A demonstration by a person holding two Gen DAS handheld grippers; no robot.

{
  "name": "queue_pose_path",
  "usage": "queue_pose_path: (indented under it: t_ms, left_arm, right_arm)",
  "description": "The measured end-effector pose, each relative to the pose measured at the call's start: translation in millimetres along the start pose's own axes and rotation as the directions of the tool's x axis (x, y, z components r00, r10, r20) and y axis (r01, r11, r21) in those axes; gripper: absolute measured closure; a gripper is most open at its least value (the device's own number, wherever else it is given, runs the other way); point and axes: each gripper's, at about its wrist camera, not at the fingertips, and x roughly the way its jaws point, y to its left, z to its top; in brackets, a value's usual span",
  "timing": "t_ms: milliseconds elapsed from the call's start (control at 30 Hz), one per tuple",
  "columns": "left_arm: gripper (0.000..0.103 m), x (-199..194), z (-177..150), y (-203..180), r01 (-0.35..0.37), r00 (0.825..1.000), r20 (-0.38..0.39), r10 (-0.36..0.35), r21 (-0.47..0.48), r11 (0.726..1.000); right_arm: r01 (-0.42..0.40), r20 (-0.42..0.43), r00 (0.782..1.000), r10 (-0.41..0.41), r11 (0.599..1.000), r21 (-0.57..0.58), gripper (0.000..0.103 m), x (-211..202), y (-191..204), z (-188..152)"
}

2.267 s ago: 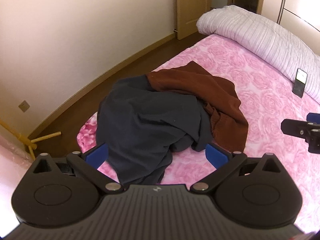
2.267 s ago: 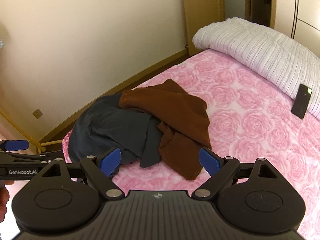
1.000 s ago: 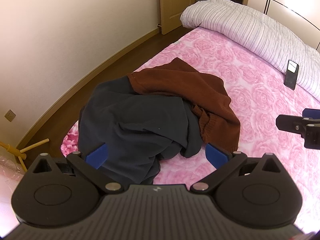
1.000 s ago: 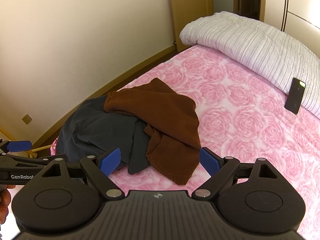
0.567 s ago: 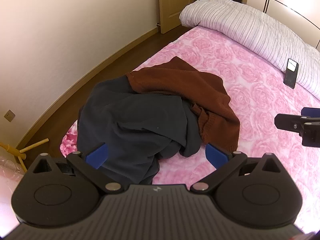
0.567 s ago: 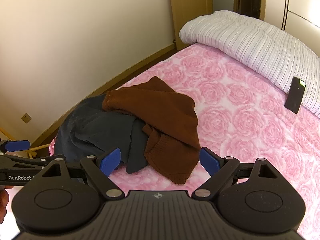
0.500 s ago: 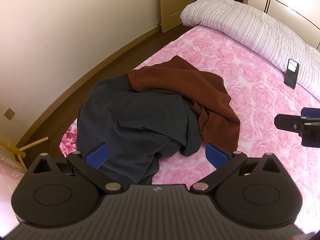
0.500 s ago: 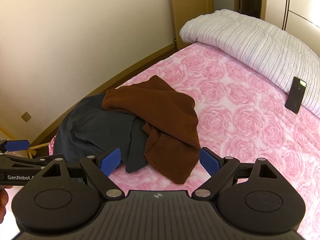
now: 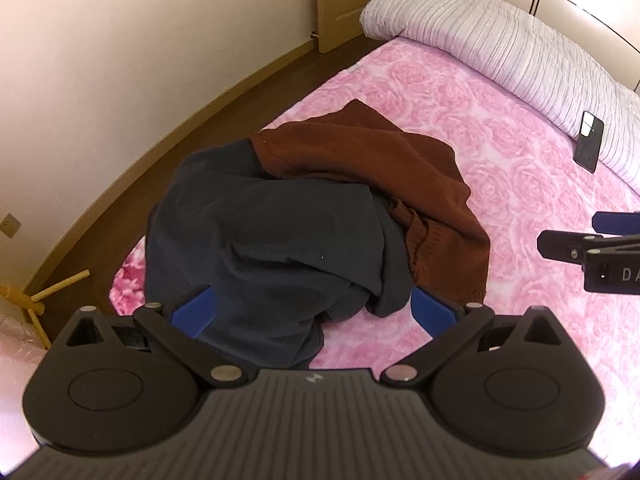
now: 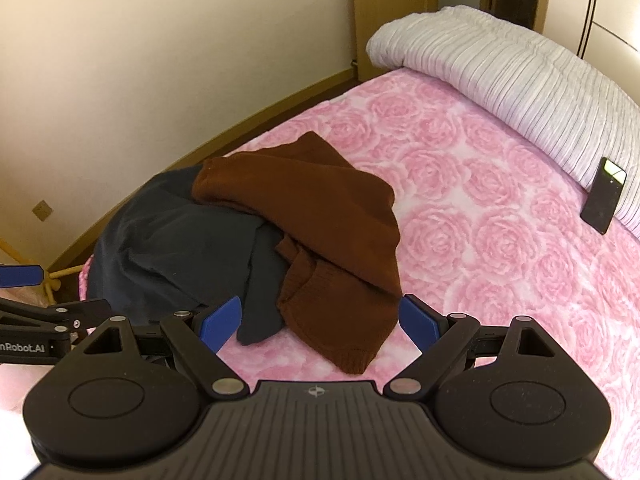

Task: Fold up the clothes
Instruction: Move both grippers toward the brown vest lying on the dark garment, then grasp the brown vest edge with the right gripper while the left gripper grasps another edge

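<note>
A crumpled dark navy garment [image 9: 272,240] lies on the pink rose-patterned bed [image 9: 500,152], with a rust-brown knitted sweater [image 9: 368,160] bunched against its far right side. My left gripper [image 9: 312,314] is open and empty, hovering just above the near edge of the navy garment. In the right wrist view the brown sweater [image 10: 320,216] lies partly over the navy garment [image 10: 168,248]. My right gripper [image 10: 320,322] is open and empty, above the sweater's near hem. Each gripper shows at the edge of the other's view.
A striped white duvet [image 10: 520,68] is rolled along the far side of the bed, with a black phone [image 10: 603,200] leaning against it. The bed's left edge drops to a wooden floor [image 9: 224,120] by the wall. A wooden stand [image 9: 36,300] is at the left.
Both grippers have moved slightly forward toward the clothes pile; the garments look a little closer. Both stay open and the clothes have not moved.
</note>
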Motion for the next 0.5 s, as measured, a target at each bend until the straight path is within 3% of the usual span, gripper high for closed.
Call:
queue_pose_path:
  t_ms: [367, 500]
  left_arm:
    - [0.001, 76.1, 43.2, 10.3, 0.099, 0.995, -0.038, -0.096, 0.075, 0.992]
    - [0.001, 116.4, 63.8, 9.9, 0.104, 0.995, -0.017, -0.103, 0.184, 0.977]
  right_arm:
    - [0.074, -0.051, 0.996, -0.075, 0.997, -0.022, 0.015, 68.3, -10.6, 22.7]
    - [0.087, -0.055, 0.994, -0.090, 0.994, -0.059, 0.015, 101.8, -13.8, 28.8]
